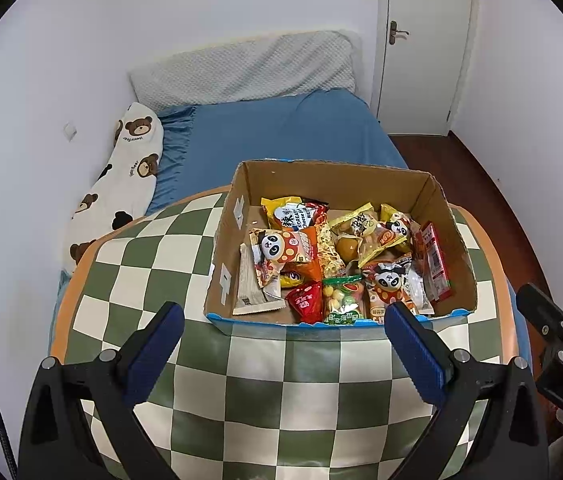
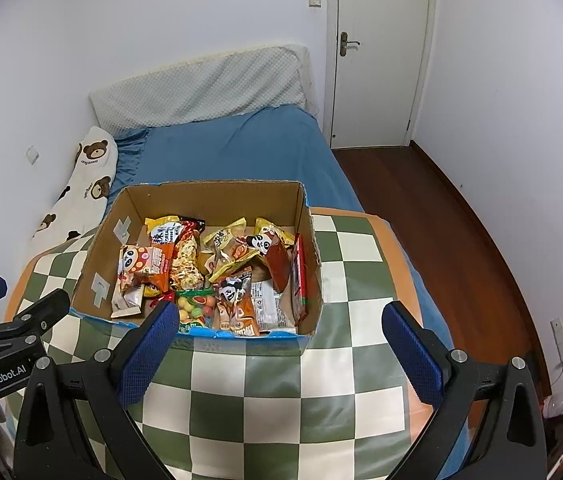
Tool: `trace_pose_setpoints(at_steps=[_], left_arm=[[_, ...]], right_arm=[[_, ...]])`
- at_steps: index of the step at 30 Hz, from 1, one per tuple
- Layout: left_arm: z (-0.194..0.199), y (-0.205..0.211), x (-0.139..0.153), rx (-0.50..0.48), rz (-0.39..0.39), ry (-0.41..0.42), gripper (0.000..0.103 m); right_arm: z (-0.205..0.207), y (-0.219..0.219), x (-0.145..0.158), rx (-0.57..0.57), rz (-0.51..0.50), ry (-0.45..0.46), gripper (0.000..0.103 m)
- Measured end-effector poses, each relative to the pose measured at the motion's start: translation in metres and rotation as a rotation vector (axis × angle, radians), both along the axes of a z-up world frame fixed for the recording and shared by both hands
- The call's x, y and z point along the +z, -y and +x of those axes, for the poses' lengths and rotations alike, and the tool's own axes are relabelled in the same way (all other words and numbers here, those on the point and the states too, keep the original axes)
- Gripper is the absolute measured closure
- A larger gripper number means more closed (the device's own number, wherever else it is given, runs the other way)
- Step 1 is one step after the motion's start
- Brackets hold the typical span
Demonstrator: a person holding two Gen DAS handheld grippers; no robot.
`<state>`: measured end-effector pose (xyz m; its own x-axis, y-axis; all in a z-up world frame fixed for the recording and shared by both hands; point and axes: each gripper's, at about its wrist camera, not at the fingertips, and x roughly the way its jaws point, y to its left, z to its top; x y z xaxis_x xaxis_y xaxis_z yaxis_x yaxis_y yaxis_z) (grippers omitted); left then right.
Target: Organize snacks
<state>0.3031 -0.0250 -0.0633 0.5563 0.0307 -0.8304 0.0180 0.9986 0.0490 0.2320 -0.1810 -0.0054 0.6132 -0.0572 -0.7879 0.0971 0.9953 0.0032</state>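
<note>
An open cardboard box (image 1: 227, 236) (image 2: 309, 240) stands on a green-and-cream checkered cloth (image 1: 281, 380) (image 2: 273, 392). It holds several snack packets: panda-print bags (image 1: 281, 250) (image 2: 141, 264), a red packet (image 1: 305, 300), a bag of coloured candy balls (image 1: 341, 298) (image 2: 195, 308), yellow bags (image 1: 353, 224) (image 2: 225, 240). My left gripper (image 1: 283, 320) hangs open in front of the box's near wall, nothing between its fingers. My right gripper (image 2: 279, 320) is open too, just short of the box's near right corner. Each gripper shows at the edge of the other's view.
The checkered surface sits against a bed with a blue sheet (image 1: 281, 132) (image 2: 233, 152), a grey pillow (image 1: 241, 68) and a bear-print pillow (image 1: 121, 184) by the left wall. A white door (image 1: 425, 40) and dark wooden floor (image 2: 441, 220) lie to the right.
</note>
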Motion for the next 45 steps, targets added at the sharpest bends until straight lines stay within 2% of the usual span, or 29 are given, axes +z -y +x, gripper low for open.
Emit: trace_pose_setpoints(at_steps=[45], left_arm=[[-0.0064,0.0033,-0.0022,-0.021,-0.006,-0.012,0.0]], right_arm=[[-0.0033,-0.0009,-0.0004,-0.001,0.01,-0.01,0.0]])
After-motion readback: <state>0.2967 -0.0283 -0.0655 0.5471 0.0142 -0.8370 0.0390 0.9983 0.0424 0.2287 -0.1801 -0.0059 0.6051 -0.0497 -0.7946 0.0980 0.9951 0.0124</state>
